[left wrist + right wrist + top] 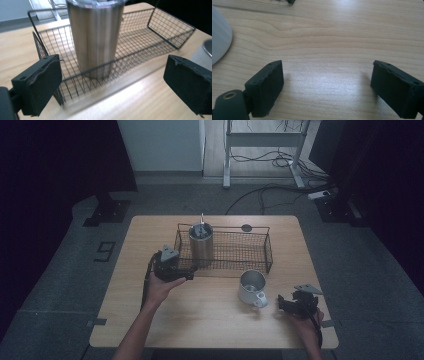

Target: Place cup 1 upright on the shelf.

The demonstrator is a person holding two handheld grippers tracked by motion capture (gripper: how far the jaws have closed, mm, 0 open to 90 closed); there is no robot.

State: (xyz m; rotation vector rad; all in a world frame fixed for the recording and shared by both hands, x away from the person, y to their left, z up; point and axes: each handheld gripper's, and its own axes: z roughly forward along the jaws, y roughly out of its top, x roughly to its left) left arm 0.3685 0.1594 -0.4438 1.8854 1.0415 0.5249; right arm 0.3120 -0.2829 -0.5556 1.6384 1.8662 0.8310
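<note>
- The tall brushed-steel tumbler (201, 244) stands upright inside the black wire-mesh basket (250, 252), at its left end.
- The left claw (189, 273), jaws wide apart and holding nothing, sits just outside the basket's near wall, facing the tumbler, likely to grasp or release it.
- The right claw (283, 304), jaws also apart, rests low over the wooden worktop (210, 315), near of the basket beside the white metal mug (251, 288).

Here's the table (210, 320), pale wood grain, squared off on a grey floor. Sitting directly on it: a black wire basket (250, 251) toward the far edge, and a white mug (251, 289) just in front of the basket's right end, handle turned toward the near side, standing upright.
</note>
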